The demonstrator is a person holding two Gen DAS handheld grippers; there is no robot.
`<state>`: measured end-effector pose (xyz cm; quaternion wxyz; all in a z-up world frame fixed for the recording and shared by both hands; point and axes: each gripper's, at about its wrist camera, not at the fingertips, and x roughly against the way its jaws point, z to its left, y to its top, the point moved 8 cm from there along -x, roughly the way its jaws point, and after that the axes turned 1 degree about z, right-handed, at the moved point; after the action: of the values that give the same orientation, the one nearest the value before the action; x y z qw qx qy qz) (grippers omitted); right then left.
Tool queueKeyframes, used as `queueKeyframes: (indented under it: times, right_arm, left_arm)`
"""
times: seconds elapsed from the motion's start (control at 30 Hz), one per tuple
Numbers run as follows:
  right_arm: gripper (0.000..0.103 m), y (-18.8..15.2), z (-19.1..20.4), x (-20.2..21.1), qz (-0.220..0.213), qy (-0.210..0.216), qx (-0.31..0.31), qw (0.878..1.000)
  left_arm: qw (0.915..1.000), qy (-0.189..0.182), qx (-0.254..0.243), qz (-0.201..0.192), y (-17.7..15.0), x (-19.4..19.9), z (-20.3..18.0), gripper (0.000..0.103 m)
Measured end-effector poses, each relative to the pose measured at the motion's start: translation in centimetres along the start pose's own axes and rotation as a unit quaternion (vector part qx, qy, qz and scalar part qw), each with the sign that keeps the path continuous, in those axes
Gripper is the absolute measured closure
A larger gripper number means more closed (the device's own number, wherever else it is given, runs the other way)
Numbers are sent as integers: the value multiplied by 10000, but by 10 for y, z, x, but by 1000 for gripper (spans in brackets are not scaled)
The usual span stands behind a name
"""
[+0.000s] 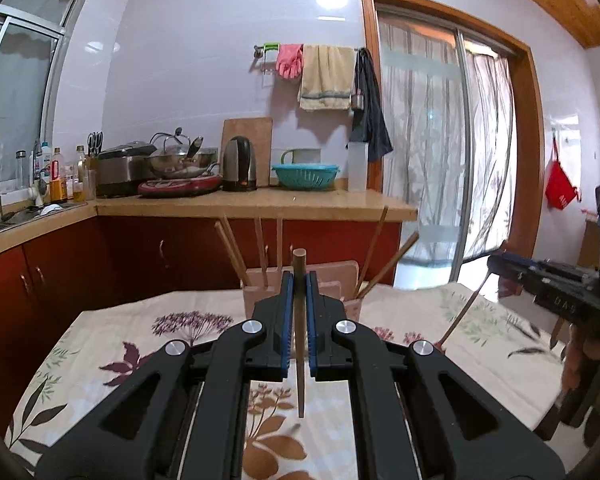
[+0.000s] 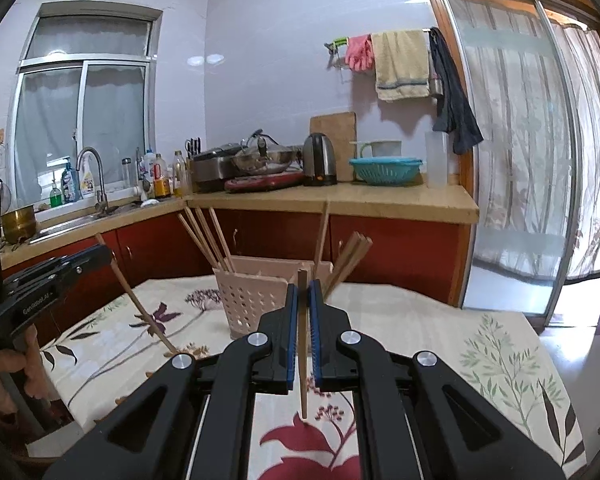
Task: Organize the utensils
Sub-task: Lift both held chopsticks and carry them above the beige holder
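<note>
On the left, the left gripper (image 1: 299, 280), black with blue pads, is clenched on a dark brown wooden chopstick (image 1: 299, 332) that stands nearly upright between its jaws, its tip hanging above the floral-print tablecloth (image 1: 112, 344). In the right wrist view this same gripper (image 2: 104, 254) enters from the left edge, its chopstick (image 2: 140, 300) slanting down towards the cloth.

Straight ahead at the middle of the table stands the pale pink perforated plastic utensil holder (image 2: 246, 300), partly hidden behind the left gripper in its own view (image 1: 260, 286). Wooden chopsticks (image 2: 208, 240) lean out of its left compartment, and more chopsticks (image 2: 350, 258) fan from its right side.

Further right, the right gripper (image 2: 303, 292) grasps a lighter tan wooden chopstick (image 2: 302, 360), held close to vertical just in front of the holder, tip above the cloth. Behind, a wooden countertop (image 2: 380, 200) over red cabinets carries a teal plastic colander (image 2: 386, 170) and a dark electric kettle (image 2: 320, 160).
</note>
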<state>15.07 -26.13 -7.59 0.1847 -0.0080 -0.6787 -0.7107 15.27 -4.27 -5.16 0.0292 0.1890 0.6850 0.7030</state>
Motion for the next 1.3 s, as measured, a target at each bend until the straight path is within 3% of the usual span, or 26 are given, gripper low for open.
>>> queueKeyframes:
  times: [0.73,1.07,1.3]
  right_arm:
    - [96,110,19,-34,-1030,346,275,9937]
    - [96,120,10,-69,-1040,331,240,9937]
    - [96,112,9,-96,-856,336,275,9954]
  left_arm:
    - [9909,-128,-312,-1304,129,-39,-10,96]
    - [9881,-54,-486,-1456,150,-82,-6,96]
    - [9903,73,-525,-1284,140,-112,4,96]
